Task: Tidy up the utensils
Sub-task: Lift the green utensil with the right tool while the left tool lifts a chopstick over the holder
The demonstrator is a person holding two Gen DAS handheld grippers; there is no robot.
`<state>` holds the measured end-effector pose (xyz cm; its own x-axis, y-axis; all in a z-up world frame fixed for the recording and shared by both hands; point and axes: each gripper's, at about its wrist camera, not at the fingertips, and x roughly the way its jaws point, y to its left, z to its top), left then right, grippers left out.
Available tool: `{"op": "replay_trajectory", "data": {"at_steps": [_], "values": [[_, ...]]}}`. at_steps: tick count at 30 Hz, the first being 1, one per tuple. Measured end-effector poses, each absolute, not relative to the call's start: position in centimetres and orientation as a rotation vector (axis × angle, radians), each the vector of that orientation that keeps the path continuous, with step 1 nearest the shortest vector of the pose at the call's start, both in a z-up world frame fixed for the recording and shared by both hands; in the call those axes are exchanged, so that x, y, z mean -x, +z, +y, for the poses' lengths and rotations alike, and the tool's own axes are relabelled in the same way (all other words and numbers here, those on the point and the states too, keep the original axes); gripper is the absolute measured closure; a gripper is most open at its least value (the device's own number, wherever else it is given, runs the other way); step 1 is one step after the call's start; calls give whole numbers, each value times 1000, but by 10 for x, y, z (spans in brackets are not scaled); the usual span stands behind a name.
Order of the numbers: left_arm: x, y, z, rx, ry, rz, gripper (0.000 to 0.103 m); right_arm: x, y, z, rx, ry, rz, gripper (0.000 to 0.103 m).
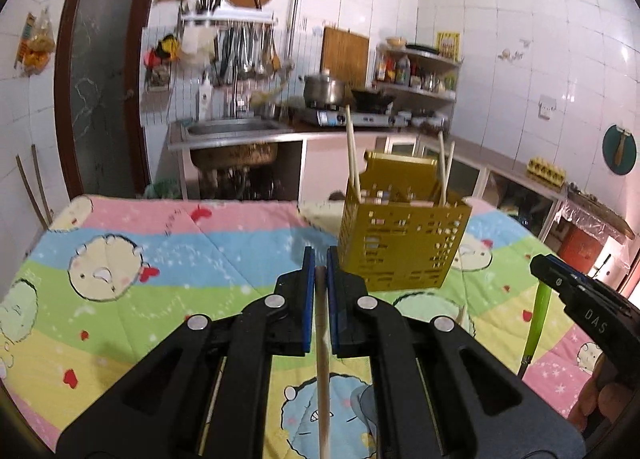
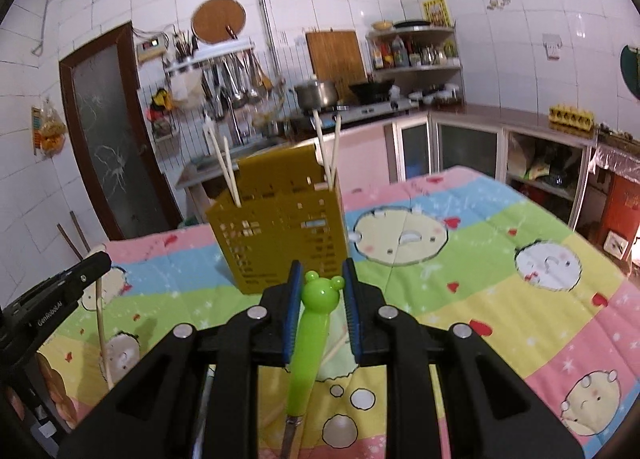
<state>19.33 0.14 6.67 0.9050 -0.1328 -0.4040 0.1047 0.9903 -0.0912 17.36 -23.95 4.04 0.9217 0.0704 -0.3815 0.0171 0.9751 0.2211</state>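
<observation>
A gold perforated utensil holder (image 1: 402, 245) stands on the cartoon-print quilt (image 1: 160, 243), with a few pale chopsticks (image 1: 352, 151) sticking up from it. My left gripper (image 1: 319, 259) is shut on a single wooden chopstick (image 1: 323, 359) that runs back under the camera, just left of the holder. In the right wrist view my right gripper (image 2: 322, 273) is shut on a green frog-headed utensil handle (image 2: 310, 339), whose metal end (image 2: 289, 435) points back toward me. The holder (image 2: 280, 235) stands just behind it. Each gripper shows in the other's view: the right gripper (image 1: 576, 291) and the left gripper (image 2: 56, 295).
Another chopstick (image 2: 334, 349) lies on the quilt (image 2: 500, 299) under the right gripper. Beyond the table are a steel sink (image 1: 232, 127), a stove with a pot (image 1: 324, 89), hanging ladles and a corner shelf (image 2: 416, 51). Cabinets line the right wall.
</observation>
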Motion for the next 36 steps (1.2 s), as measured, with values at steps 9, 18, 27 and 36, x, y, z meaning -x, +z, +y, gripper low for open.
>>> {"op": "replay_trajectory", "data": {"at_steps": [9,18,27,36], "values": [[-171,84,8,86,-115,300,98,-154,59,-237,-200,23,322,83],[-166,90,10,85,-109,265,99,-151,64,-241,-187,12,303,84],[-173,95,10,90,-106,236,99,-155,66,-244,-175,2,303,84],[-185,121,3,99,-115,188,98,-167,89,-249,-166,-15,285,84]]}}
